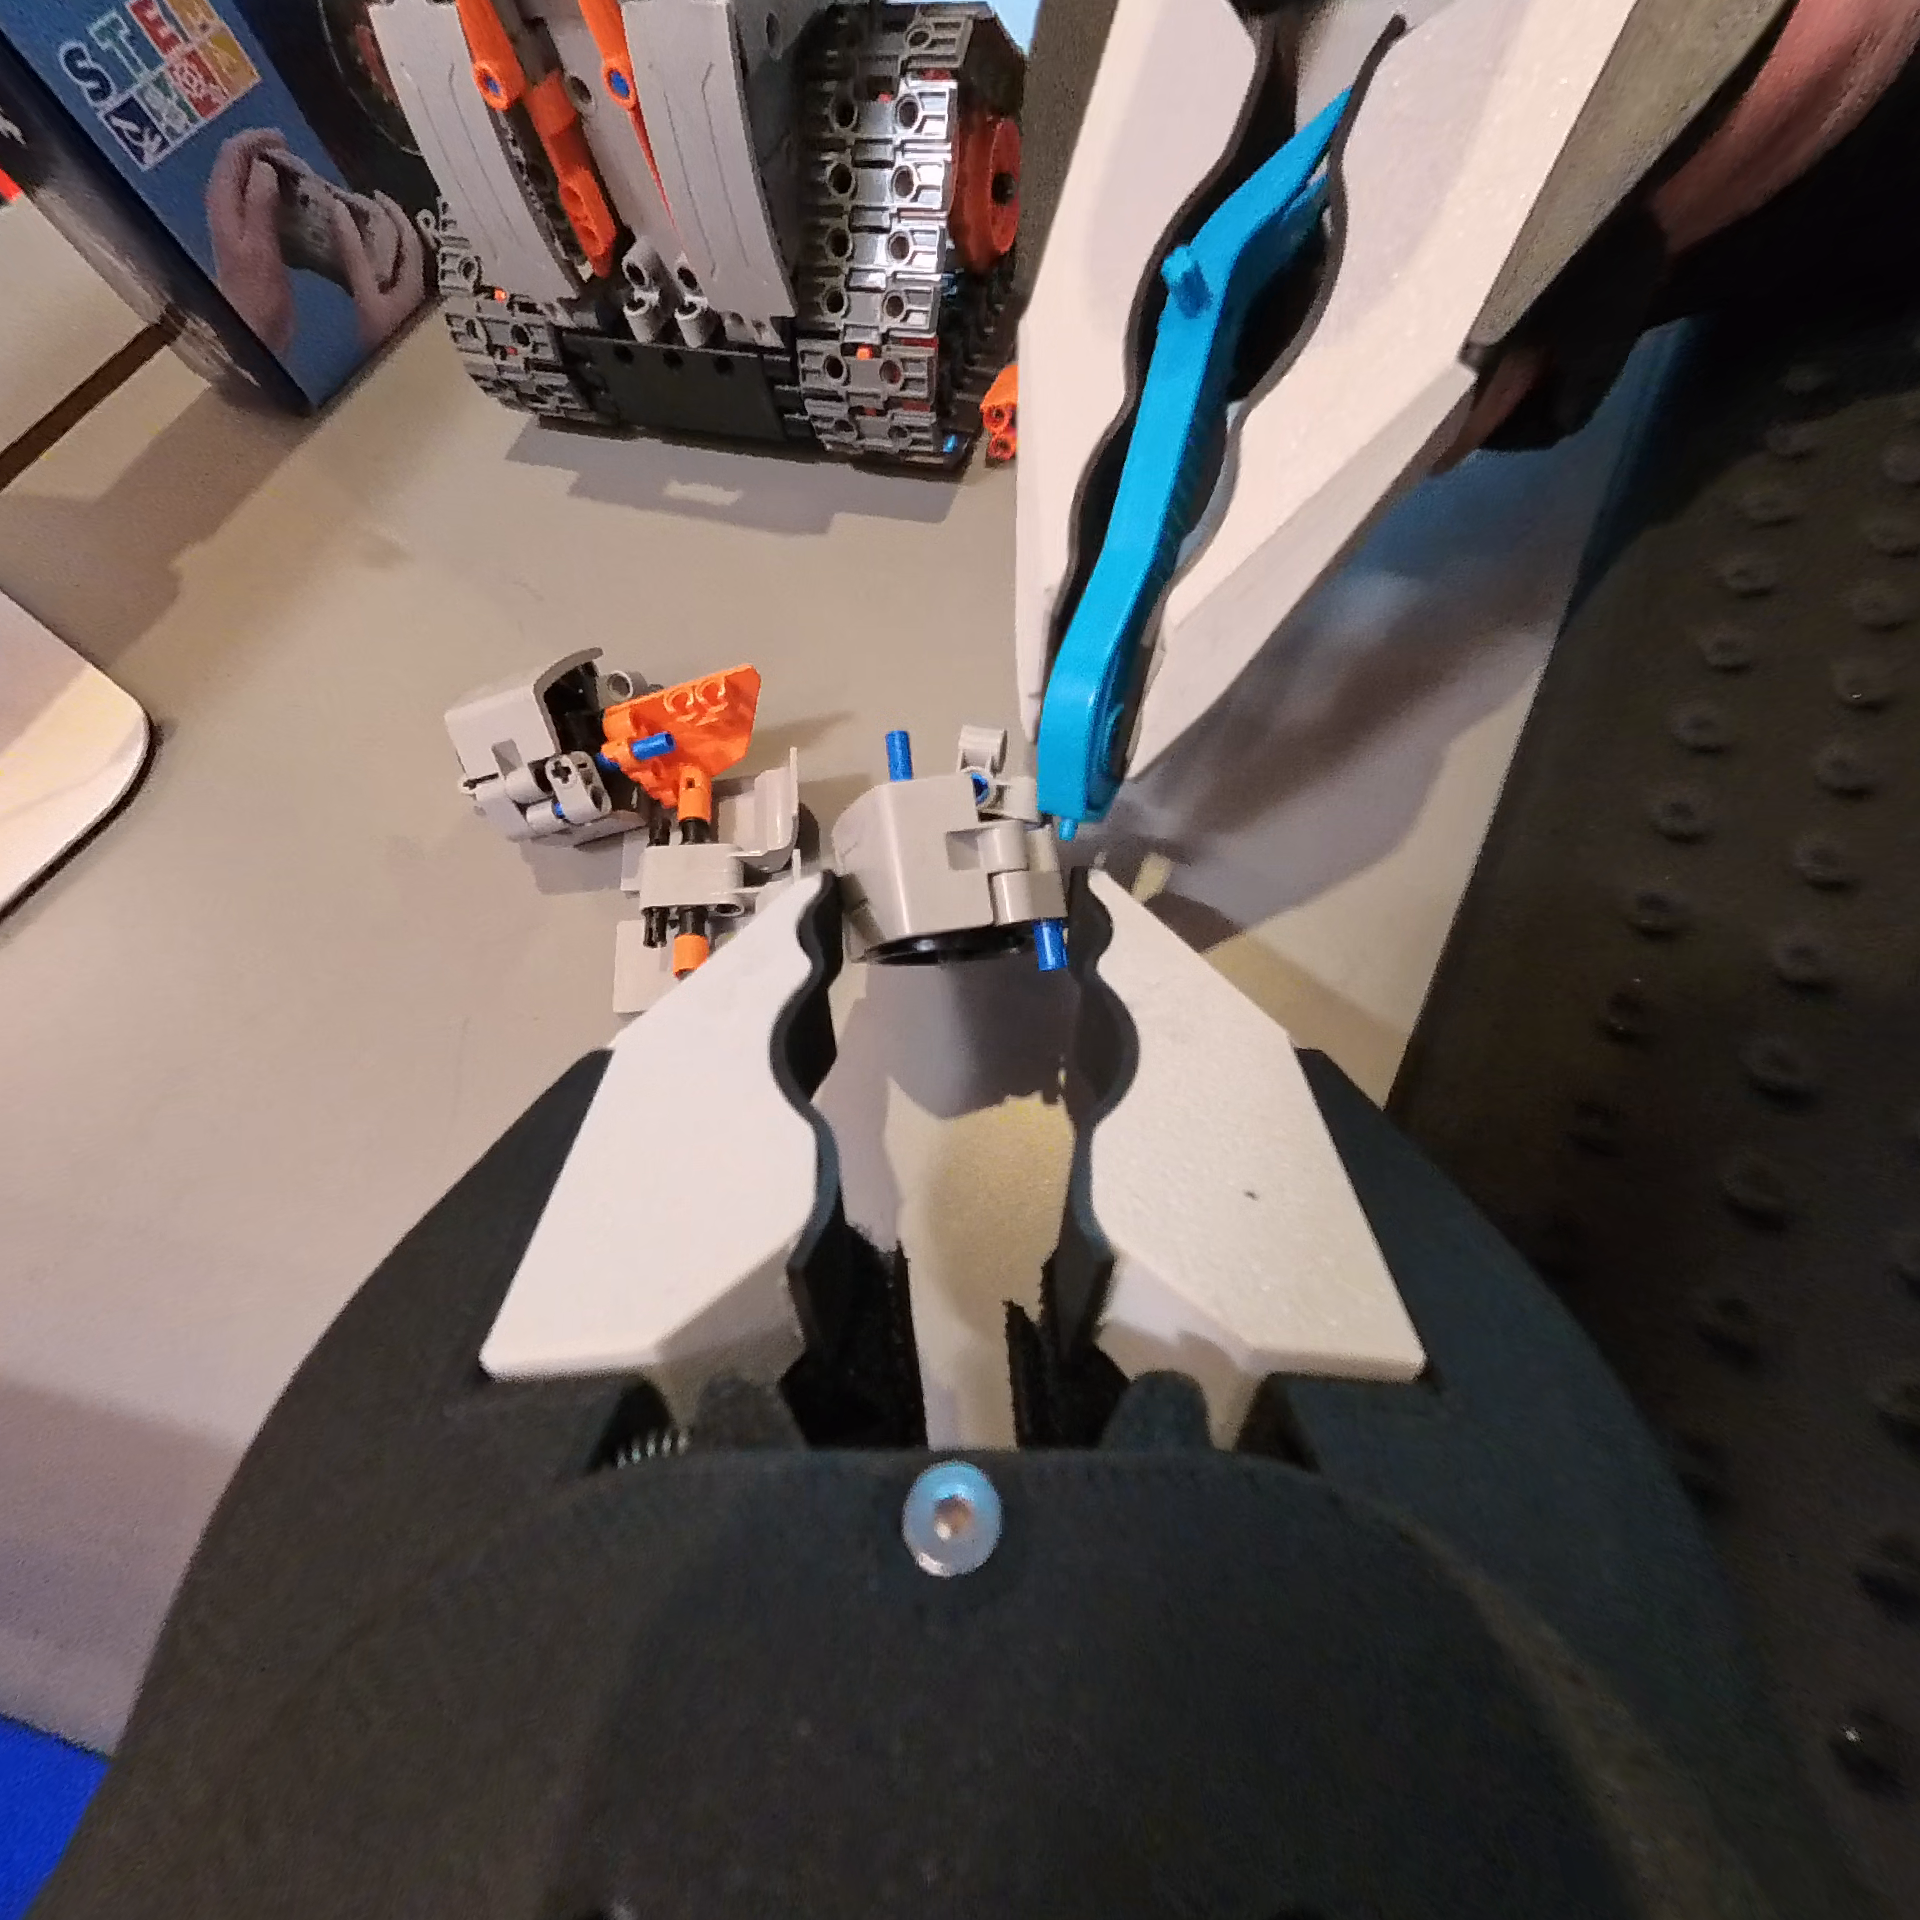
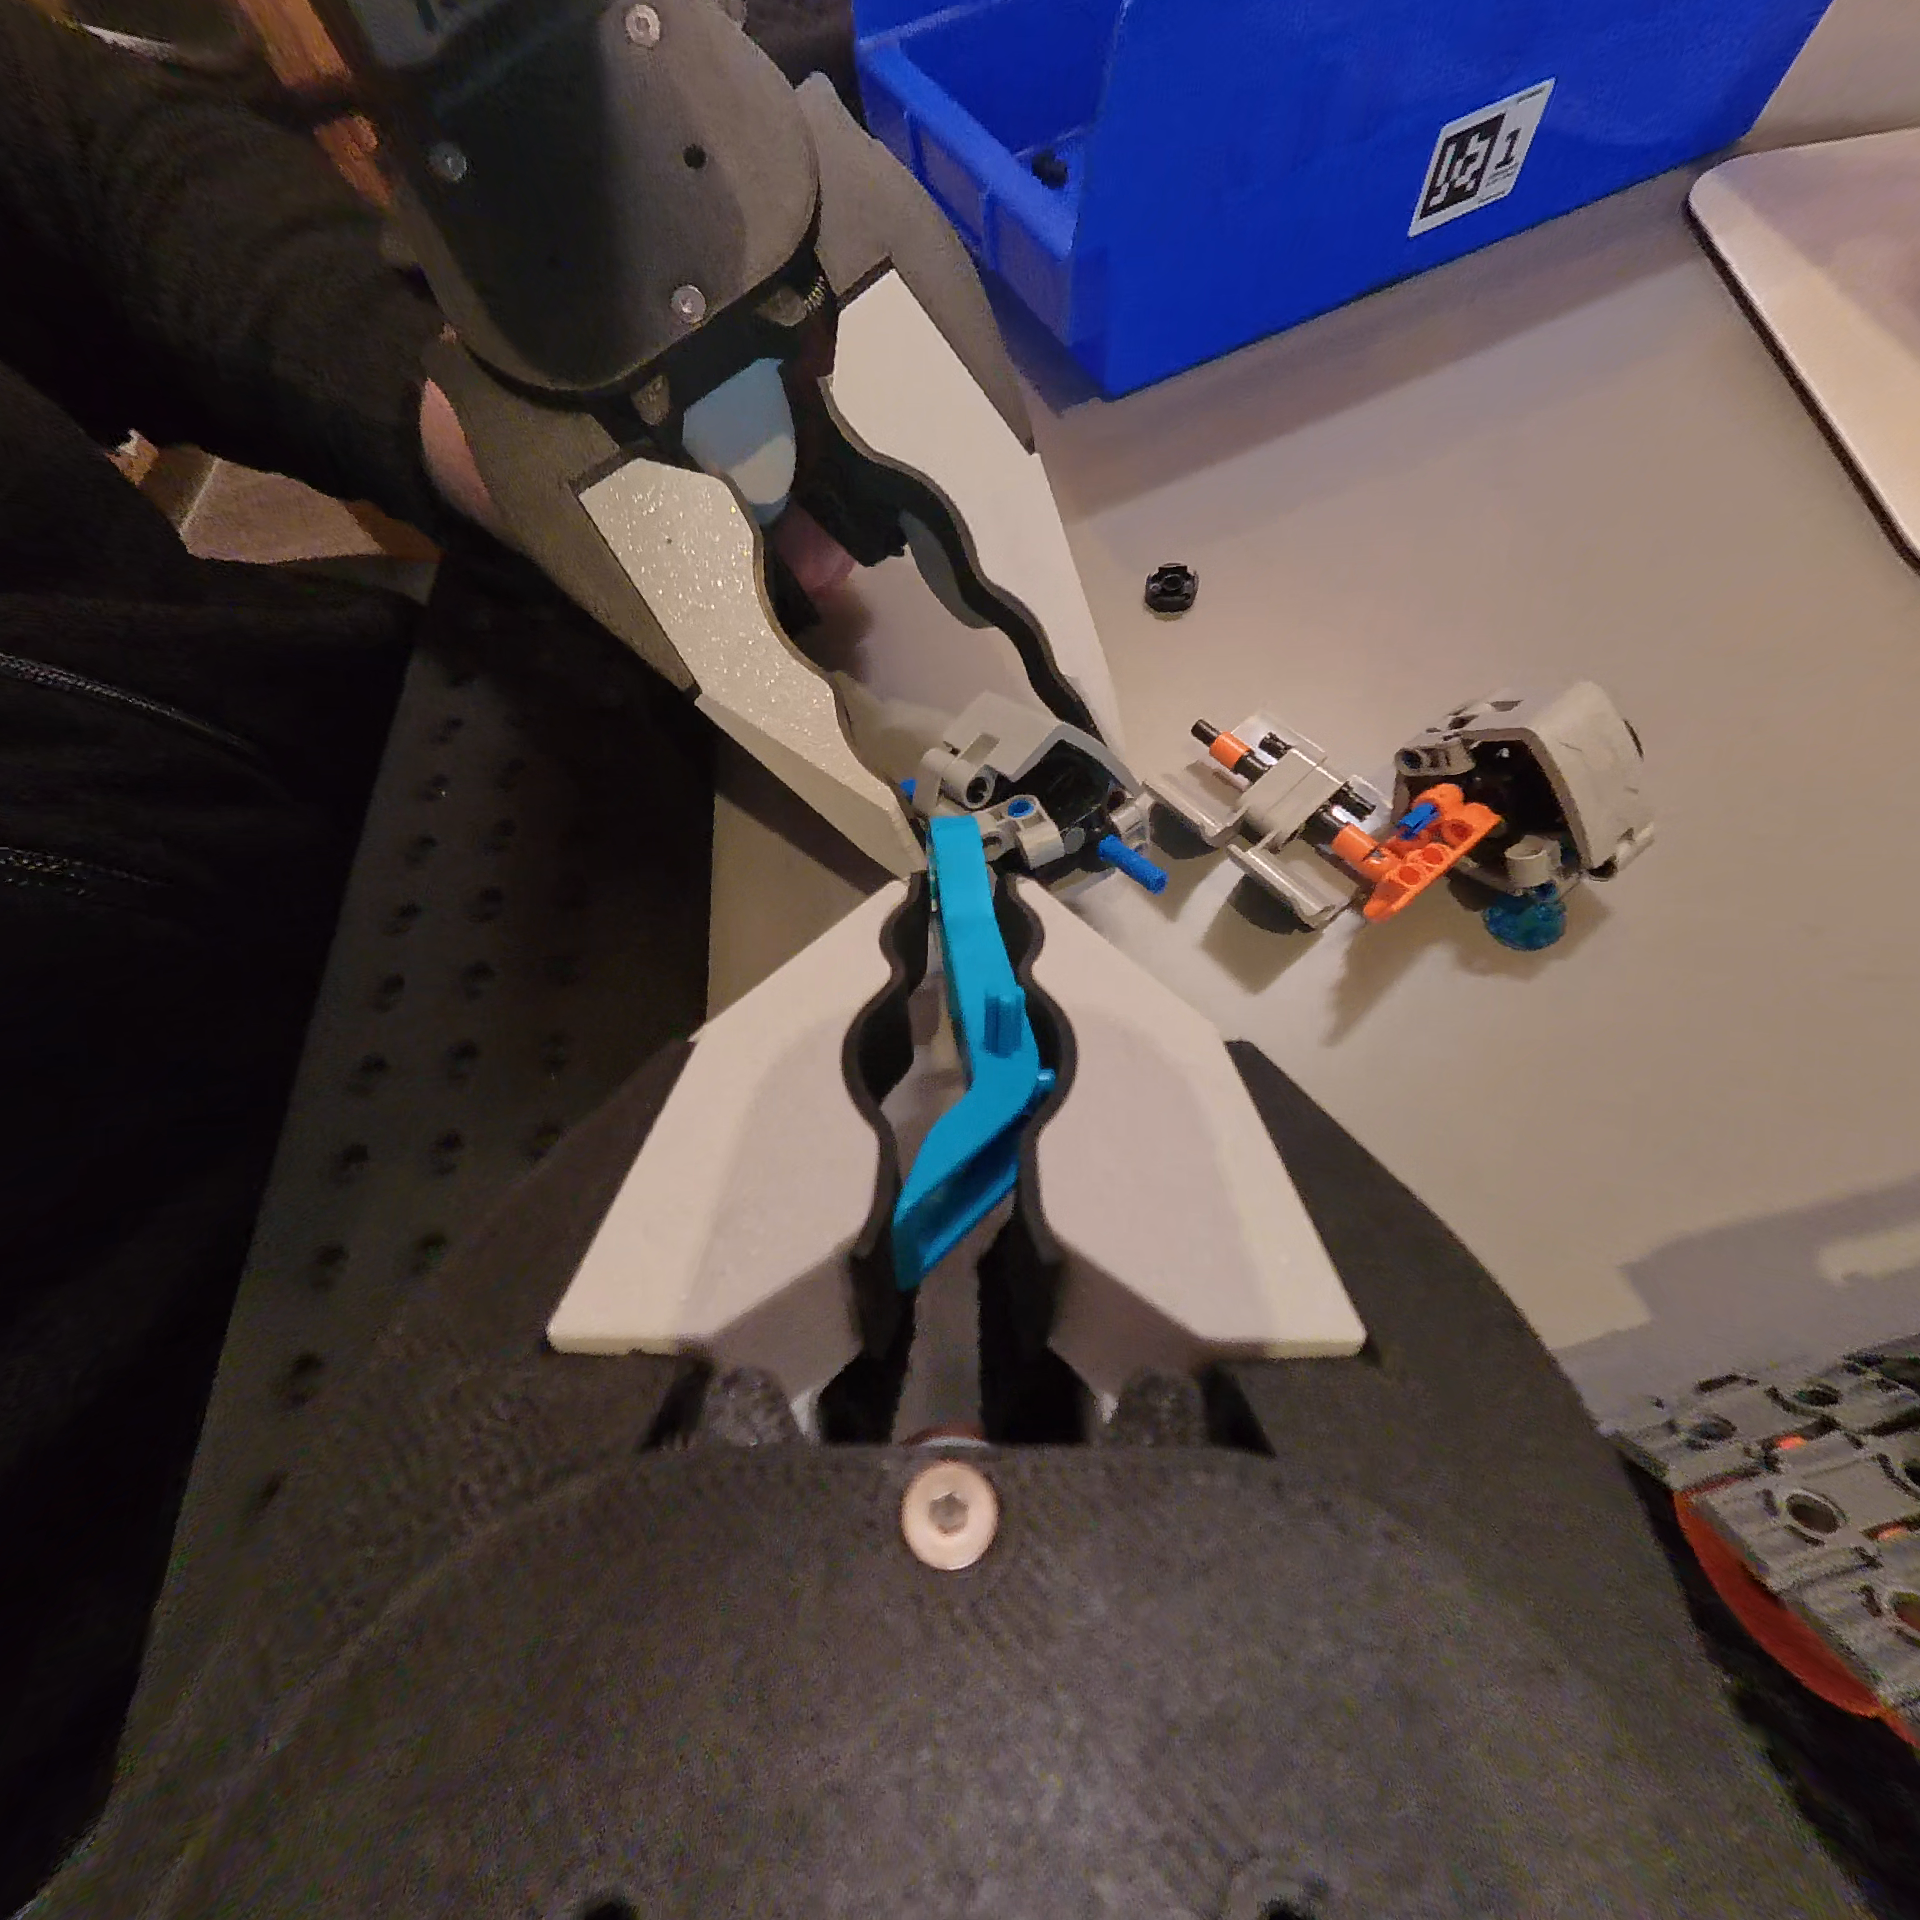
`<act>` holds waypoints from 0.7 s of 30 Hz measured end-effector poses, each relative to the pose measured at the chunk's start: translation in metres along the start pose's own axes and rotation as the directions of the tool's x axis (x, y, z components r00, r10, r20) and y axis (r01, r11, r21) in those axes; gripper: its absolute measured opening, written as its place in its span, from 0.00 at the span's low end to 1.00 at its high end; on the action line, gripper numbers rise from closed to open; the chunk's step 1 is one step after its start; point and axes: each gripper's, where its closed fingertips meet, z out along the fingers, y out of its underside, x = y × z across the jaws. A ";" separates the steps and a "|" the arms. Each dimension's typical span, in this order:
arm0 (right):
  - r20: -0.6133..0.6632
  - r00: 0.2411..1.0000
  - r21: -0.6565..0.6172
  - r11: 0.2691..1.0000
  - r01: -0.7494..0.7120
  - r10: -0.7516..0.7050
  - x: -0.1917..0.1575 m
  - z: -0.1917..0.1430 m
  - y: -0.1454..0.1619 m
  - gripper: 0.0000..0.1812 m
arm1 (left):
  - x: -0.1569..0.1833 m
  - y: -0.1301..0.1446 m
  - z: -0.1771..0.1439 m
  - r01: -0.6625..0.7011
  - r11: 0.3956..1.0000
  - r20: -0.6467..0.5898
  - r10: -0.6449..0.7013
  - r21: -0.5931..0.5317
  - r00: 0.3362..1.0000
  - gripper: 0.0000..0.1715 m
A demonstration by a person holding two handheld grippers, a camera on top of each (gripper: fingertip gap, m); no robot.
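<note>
The left claw (image 1: 951, 894) grips a small grey plastic building-block assembly with blue pins (image 1: 940, 868) between its fingertips, holding it just above the matt beige worktop (image 1: 312, 1039). The right claw (image 2: 961, 904) is clenched on a turquoise plastic lever-shaped tool (image 2: 971, 1049), whose narrow tip touches the top of that grey assembly at a pin joint; in the left wrist view the tool (image 1: 1143, 499) slants down from the upper right between the white fingers.

Just beside the held piece, on the worktop, lies a loose cluster of grey, orange and black block parts (image 1: 634, 790), partly taken apart, with a small translucent blue round piece (image 2: 1522, 920) under its far end in the right wrist view. A small black round stud (image 2: 1171, 587) lies alone, well apart from the cluster.

Farther back stands a large tracked block-built vehicle in grey, black and orange (image 1: 717, 229), and beside it a blue printed cardboard box (image 1: 208, 187). A bright blue plastic bin with a square marker sticker (image 2: 1299, 187) sits at the worktop's other side. A pale rounded-corner board (image 2: 1829, 312) lies flat near the edge. A black perforated mat (image 1: 1714, 935) borders the worktop. The light is warm and dim, casting soft shadows.
</note>
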 end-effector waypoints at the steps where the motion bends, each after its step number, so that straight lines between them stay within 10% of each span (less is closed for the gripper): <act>1: -0.005 1.000 0.002 1.000 0.000 0.000 0.001 0.001 0.000 0.06 | 0.000 0.000 0.000 -0.007 1.000 0.007 0.007 -0.004 1.000 0.24; 21: -0.072 0.997 0.004 1.000 0.000 0.000 0.012 -0.007 -0.001 0.06 | 0.000 0.003 0.002 -0.033 0.999 0.023 0.034 -0.028 0.999 0.24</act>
